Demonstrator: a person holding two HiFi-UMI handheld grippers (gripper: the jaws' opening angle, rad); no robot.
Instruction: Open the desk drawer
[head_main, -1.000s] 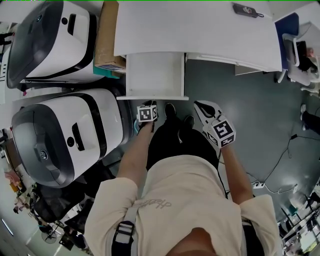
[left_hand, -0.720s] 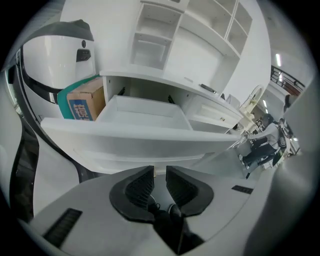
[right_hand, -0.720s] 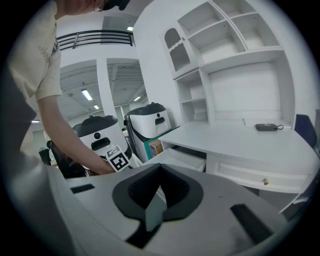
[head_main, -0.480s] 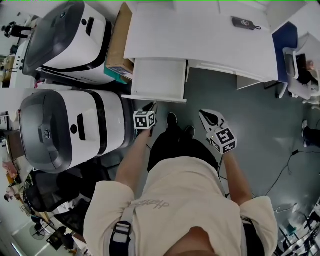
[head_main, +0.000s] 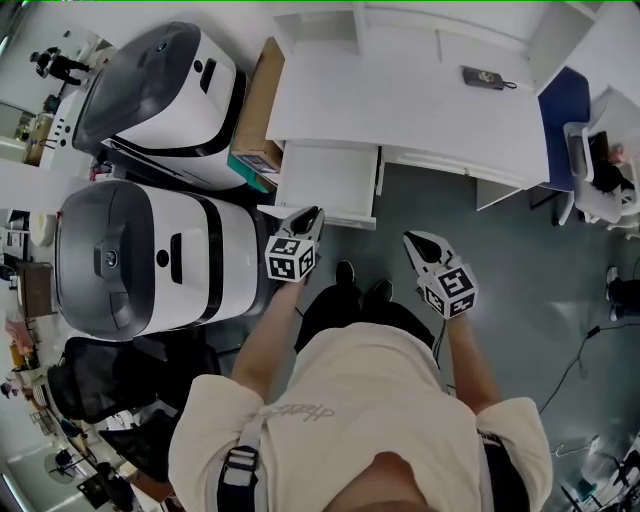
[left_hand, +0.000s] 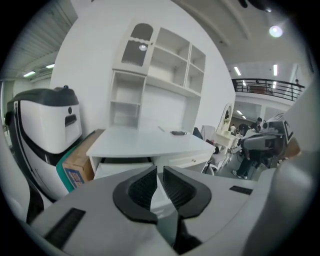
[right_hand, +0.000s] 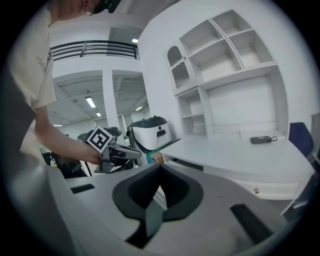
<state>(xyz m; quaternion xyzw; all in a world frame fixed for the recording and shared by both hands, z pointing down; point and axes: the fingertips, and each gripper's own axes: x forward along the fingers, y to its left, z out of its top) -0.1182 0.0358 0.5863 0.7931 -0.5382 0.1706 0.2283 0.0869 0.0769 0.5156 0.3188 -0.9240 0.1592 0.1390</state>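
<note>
While person (head_main: 370, 420) stands facing the white tabletop (head_main: 420, 100), the desk drawer (head_main: 328, 178) sits pulled out from under the tabletop's left end, white interior showing.

L tongs (head_main: 312, 212) are held up in the air over the drawer's front edge in head view. L gripper view shows the drawer further off, so no contact. Jaws have just been closing, and there's now a narrow slit betw the ribbed pads (left_hand: 145, 186) w/ nothing betw them.

R tongs (head_main: 412, 238) are off to the right, in front of the tabletop's closed section and well apart from the drawer. Jaws are closed tip to tip and grip nothing. Both tongs point toward the tabletop, tilted a bit down.

Small dark device (head_main: 489, 77) lies on the tabletop's right part. White shelf unit (left_hand: 160, 65) stands at the back of the tabletop. Cardboard box (head_main: 258, 110) w/ teal edge is just beside the tabletop's left side, next to the drawer. Two big white-and-grey machines (head_main: 150, 255) are left of the person. Blue chair (head_main: 562, 110) is at the tabletop's right end.
</note>
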